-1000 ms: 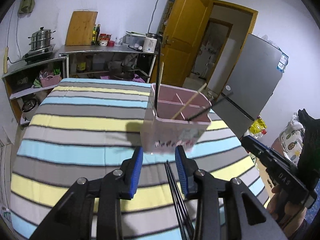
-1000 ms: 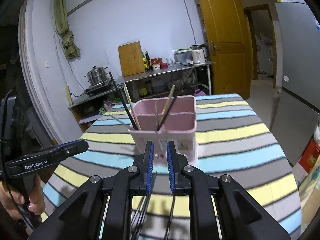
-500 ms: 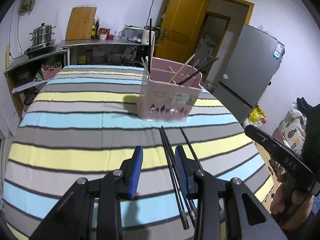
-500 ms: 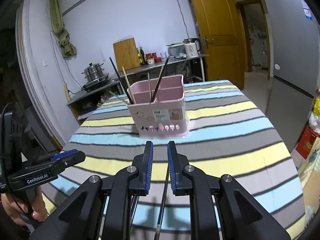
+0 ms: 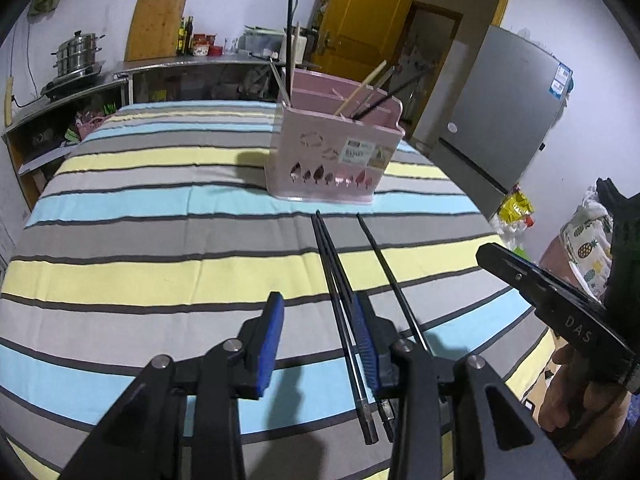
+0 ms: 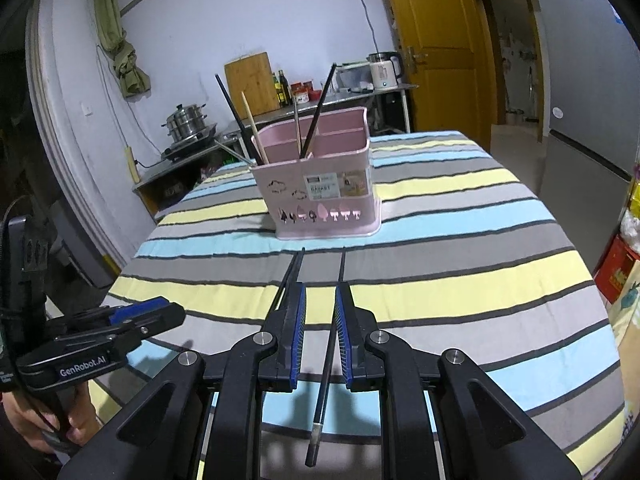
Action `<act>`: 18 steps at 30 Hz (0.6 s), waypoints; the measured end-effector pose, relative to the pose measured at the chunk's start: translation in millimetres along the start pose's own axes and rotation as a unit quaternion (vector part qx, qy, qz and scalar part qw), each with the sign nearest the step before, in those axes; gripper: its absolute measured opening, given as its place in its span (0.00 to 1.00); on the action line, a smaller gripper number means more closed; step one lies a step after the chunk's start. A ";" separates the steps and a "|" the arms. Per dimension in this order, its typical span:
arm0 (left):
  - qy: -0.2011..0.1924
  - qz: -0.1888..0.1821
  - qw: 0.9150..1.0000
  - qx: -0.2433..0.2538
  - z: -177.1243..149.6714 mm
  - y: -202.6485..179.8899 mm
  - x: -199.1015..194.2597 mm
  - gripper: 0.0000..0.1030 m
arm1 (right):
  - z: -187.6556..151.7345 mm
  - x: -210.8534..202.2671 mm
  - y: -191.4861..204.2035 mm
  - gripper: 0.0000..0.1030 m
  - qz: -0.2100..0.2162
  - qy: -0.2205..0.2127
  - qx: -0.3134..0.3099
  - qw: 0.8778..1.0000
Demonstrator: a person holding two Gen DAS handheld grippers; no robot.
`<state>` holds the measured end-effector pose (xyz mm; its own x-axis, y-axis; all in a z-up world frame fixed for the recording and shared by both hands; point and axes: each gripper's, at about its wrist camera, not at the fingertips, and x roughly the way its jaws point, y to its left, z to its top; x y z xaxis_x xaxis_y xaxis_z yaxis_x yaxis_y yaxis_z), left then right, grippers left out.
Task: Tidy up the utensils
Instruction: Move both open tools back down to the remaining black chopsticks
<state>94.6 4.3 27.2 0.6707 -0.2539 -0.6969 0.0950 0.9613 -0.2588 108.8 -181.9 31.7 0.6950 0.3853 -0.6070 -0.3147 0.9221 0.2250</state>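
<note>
A pink utensil basket (image 5: 336, 156) (image 6: 320, 188) stands on the striped tablecloth (image 5: 160, 240) with several chopsticks upright in it. Three black chopsticks lie in front of it: a pair (image 5: 334, 276) (image 6: 289, 280) and a single one (image 5: 384, 268) (image 6: 326, 364). My left gripper (image 5: 318, 320) hovers low over the cloth, its jaws opening. The pair shows in the gap close to the right finger, untouched. My right gripper (image 6: 320, 312) hangs over the single chopstick, its jaws narrowly apart; the stick lies on the cloth below the gap. Each gripper also appears in the other's view, the right gripper (image 5: 552, 300) and the left gripper (image 6: 120, 328).
A kitchen counter with a steel pot (image 5: 76, 56) (image 6: 186, 122), a cutting board and bottles runs behind the table. A grey fridge (image 5: 500, 120) and a yellow door (image 6: 436, 48) stand to the right. The table's near edge is close below both grippers.
Both grippers have drawn back from the basket and sunk toward the cloth, so the three lying chopsticks now show in full. The left jaws stand a little wider.
</note>
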 end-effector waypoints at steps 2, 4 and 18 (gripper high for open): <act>0.006 0.002 1.000 0.001 -1.2 -0.7 5.9 0.38 | -2.0 5.9 -1.0 0.15 0.000 0.008 0.000 1.000; 0.013 0.003 1.000 0.003 -2.3 -1.8 12.7 0.39 | -5.1 10.8 -2.1 0.15 0.000 0.014 0.001 1.000; 0.064 0.018 0.998 0.016 -10.3 -9.4 60.5 0.39 | -19.3 40.1 -16.7 0.15 0.000 0.053 0.015 0.998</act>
<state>126.7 -21.2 -19.4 0.5749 -0.2297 -0.7853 0.0983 0.9722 -0.2124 129.5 -182.5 -11.2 0.6223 0.3808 -0.6839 -0.2941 0.9234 0.2466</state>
